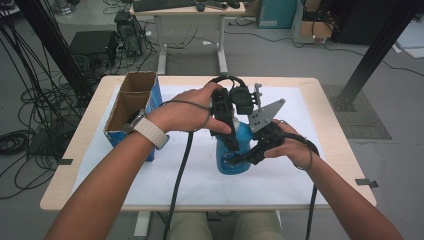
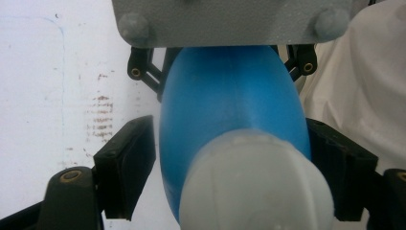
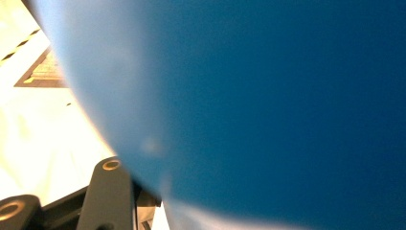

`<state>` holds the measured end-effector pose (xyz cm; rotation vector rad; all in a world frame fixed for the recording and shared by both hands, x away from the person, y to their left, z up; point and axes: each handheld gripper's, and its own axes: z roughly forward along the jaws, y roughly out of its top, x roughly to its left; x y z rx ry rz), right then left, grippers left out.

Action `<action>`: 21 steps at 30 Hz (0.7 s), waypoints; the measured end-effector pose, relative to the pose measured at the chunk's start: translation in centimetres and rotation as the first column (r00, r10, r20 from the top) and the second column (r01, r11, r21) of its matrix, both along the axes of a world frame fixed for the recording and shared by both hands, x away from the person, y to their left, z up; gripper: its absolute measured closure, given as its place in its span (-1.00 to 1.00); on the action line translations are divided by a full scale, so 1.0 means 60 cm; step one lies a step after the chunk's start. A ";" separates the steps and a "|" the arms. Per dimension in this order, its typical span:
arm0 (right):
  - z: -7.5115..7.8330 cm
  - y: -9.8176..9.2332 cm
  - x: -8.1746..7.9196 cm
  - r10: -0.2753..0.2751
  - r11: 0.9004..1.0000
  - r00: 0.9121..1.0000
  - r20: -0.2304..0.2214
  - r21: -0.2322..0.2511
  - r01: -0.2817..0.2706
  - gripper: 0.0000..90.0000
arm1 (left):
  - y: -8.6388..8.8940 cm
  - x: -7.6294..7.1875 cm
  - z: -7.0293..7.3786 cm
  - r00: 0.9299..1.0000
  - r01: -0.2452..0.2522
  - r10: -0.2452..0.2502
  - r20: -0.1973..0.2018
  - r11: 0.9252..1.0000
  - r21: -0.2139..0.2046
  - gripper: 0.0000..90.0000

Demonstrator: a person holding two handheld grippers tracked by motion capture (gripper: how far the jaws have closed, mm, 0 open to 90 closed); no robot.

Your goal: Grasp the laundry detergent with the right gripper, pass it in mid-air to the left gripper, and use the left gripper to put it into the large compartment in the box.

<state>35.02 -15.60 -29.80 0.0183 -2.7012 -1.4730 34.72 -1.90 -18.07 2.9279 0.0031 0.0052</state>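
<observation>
Blue plastic bottle [image 1: 235, 150] with a white rounded cap [image 2: 256, 184], standing upright on the white sheet [image 1: 165, 185] near the middle of the pale wooden table [image 1: 75, 150], to the right of the open cardboard box with blue sides [image 1: 131, 102].

Gripped low on the bottle body by the right gripper [image 1: 239, 158], black jaws pressed against the blue plastic from the bottle's right side; seen through the right gripper view, blue wall [image 3: 249, 105] right up against the lens, one black jaw arm at the bottom edge beside it. Right hand [image 1: 292, 145] wrapped around that gripper's handle, just right of the bottle, grey three-cornered plate [image 1: 263, 116] tilted above the bottle's shoulder.

Straddling the bottle's top from above, the left gripper [image 1: 226, 131], held by the left hand [image 1: 187, 112], which sits just left of the bottle. In the left gripper view, cap and blue shoulder [image 2: 230, 96] lodged between the two black jaws: right pad tight against the bottle's side, left pad [image 2: 127, 165] just beside it, a thin strip of white sheet showing between. Jaws half closed, not yet clamped on both sides.

Black cables trailing from both grippers toward the near table edge, below the bottle. Pale strap on the left wrist [image 1: 148, 131], between box and bottle.
</observation>
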 end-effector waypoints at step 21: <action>-0.006 0.005 0.001 0.008 1.000 0.999 0.033 -0.021 -0.007 -0.05 | -0.004 0.001 -0.008 0.997 0.070 -0.070 0.012 0.997 0.032 -0.19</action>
